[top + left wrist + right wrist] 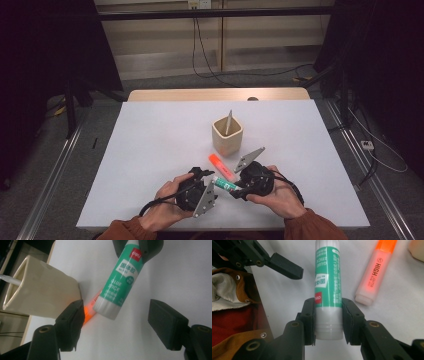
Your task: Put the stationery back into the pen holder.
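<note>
A green and white glue stick (pixel 225 184) is held level just above the white table (pixel 150 140) near its front edge. My right gripper (pixel 239 189) is shut on the stick's white end, its pads pressed on both sides (pixel 328 312). My left gripper (pixel 206 176) faces it, open. The stick's other end (pixel 110 307) lies between the left gripper's jaws (pixel 118 315), with a gap on each side. An orange highlighter (pixel 222 167) lies on the table just behind the stick (pixel 375 275).
A cream square cup (pixel 227 135) stands past the highlighter with a white pen (pixel 229 122) in it. In the left gripper view the cup (pixel 42 292) is at the left. The person's brown sleeves come in at the table's front edge.
</note>
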Demonstrator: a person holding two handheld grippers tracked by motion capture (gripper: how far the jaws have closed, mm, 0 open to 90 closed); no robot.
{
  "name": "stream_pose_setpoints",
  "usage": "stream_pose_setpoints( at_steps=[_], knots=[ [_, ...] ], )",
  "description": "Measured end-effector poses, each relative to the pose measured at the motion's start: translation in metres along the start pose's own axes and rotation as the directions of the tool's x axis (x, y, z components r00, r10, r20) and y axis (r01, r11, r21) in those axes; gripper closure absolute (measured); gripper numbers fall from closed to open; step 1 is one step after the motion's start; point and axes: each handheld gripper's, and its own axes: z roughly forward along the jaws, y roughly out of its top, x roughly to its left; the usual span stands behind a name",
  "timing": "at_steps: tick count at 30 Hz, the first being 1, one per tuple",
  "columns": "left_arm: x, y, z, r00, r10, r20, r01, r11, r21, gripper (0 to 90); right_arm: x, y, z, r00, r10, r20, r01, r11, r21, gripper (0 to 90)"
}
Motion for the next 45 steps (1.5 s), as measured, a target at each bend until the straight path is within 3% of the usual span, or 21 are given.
stream_pose_setpoints(
  at_steps=[2, 5, 6, 7, 10, 11, 15, 19, 22, 23, 25, 28, 32, 33, 38, 42, 43, 44, 45],
  knots=[
    [0.001, 0.001, -0.001, 0.9986, 0.052, -0.008, -0.052, 0.9986, 0.012, 31.9, 0.000, 0.002, 0.002, 0.9999, -0.014, 0.003, 0.014, 0.9999, 0.005, 65.8],
    [-0.001, 0.000, -0.001, 0.9978, 0.066, -0.007, -0.066, 0.9974, 0.030, 33.8, 0.002, 0.005, 0.004, 0.9998, -0.022, -0.003, 0.022, 0.9997, 0.012, 65.7],
    [-0.008, -0.001, 0.005, 0.9993, -0.023, -0.029, 0.022, 0.9983, -0.055, 34.6, 0.002, 0.006, 0.005, 0.9997, -0.024, -0.004, 0.024, 0.9996, 0.015, 65.8],
    [-0.005, 0.000, 0.002, 0.9992, 0.036, -0.018, -0.036, 0.9994, -0.003, 35.4, 0.003, 0.007, 0.005, 0.9997, -0.022, -0.008, 0.022, 0.9996, 0.016, 65.8],
    [-0.004, 0.002, 0.002, 0.9982, 0.059, -0.014, -0.059, 0.9983, 0.004, 37.3, 0.005, 0.010, 0.008, 0.9996, -0.028, -0.007, 0.028, 0.9995, 0.012, 65.8],
    [-0.005, 0.002, 0.003, 0.9988, 0.047, -0.014, -0.047, 0.9988, -0.011, 39.0, 0.006, 0.011, 0.008, 0.9994, -0.034, -0.005, 0.034, 0.9994, 0.012, 65.8],
    [-0.009, 0.003, 0.004, 0.9977, 0.067, -0.008, -0.067, 0.9978, -0.001, 43.8, 0.008, 0.014, 0.010, 0.9992, -0.039, -0.013, 0.039, 0.9991, 0.018, 65.8],
    [-0.011, 0.005, 0.006, 0.9950, 0.099, -0.015, -0.098, 0.9948, 0.027, 49.6, 0.008, 0.016, 0.013, 0.9991, -0.041, -0.011, 0.041, 0.9988, 0.026, 65.7],
    [-0.011, 0.006, 0.006, 0.9897, 0.142, -0.019, -0.141, 0.9887, 0.051, 54.4, 0.010, 0.017, 0.015, 0.9988, -0.047, -0.013, 0.047, 0.9985, 0.026, 65.7],
    [-0.013, 0.006, 0.007, 0.9934, 0.112, -0.022, -0.112, 0.9933, 0.031, 55.6, 0.010, 0.017, 0.015, 0.9989, -0.045, -0.013, 0.045, 0.9986, 0.026, 65.7],
    [-0.013, 0.006, 0.007, 0.9912, 0.131, -0.023, -0.130, 0.9910, 0.031, 58.9, 0.010, 0.017, 0.017, 0.9985, -0.053, -0.016, 0.053, 0.9982, 0.025, 65.7],
    [-0.014, 0.006, 0.008, 0.9883, 0.149, -0.032, -0.148, 0.9883, 0.037, 59.7, 0.011, 0.018, 0.018, 0.9985, -0.053, -0.012, 0.053, 0.9982, 0.027, 65.8],
    [-0.015, 0.006, 0.009, 0.9889, 0.144, -0.036, -0.143, 0.9893, 0.027, 59.5, 0.011, 0.018, 0.018, 0.9984, -0.056, -0.011, 0.057, 0.9981, 0.024, 65.8],
    [-0.014, 0.007, 0.007, 0.9841, 0.174, -0.033, -0.173, 0.9838, 0.048, 59.6, 0.011, 0.018, 0.018, 0.9983, -0.057, -0.012, 0.057, 0.9981, 0.022, 65.7],
    [-0.016, 0.007, 0.010, 0.9822, 0.182, -0.047, -0.180, 0.9827, 0.044, 61.7, 0.012, 0.017, 0.018, 0.9985, -0.054, -0.006, 0.054, 0.9985, 0.010, 65.6],
    [-0.016, 0.007, 0.011, 0.9875, 0.154, -0.036, -0.152, 0.9878, 0.033, 64.8, 0.010, 0.016, 0.015, 0.9990, -0.044, -0.009, 0.043, 0.9988, -0.022, 65.5],
    [-0.018, 0.006, 0.013, 0.9926, 0.118, -0.030, -0.118, 0.9930, 0.008, 65.7, 0.010, 0.016, 0.014, 0.9993, -0.038, -0.009, 0.037, 0.9988, -0.032, 65.3],
    [-0.016, 0.007, 0.010, 0.9891, 0.146, -0.018, -0.145, 0.9888, 0.032, 66.0, 0.010, 0.016, 0.013, 0.9992, -0.037, -0.014, 0.036, 0.9986, -0.038, 65.2],
    [-0.016, 0.007, 0.010, 0.9915, 0.128, -0.019, -0.128, 0.9915, 0.023, 66.2, 0.010, 0.015, 0.012, 0.9991, -0.036, -0.021, 0.035, 0.9986, -0.040, 65.1]
  ],
)
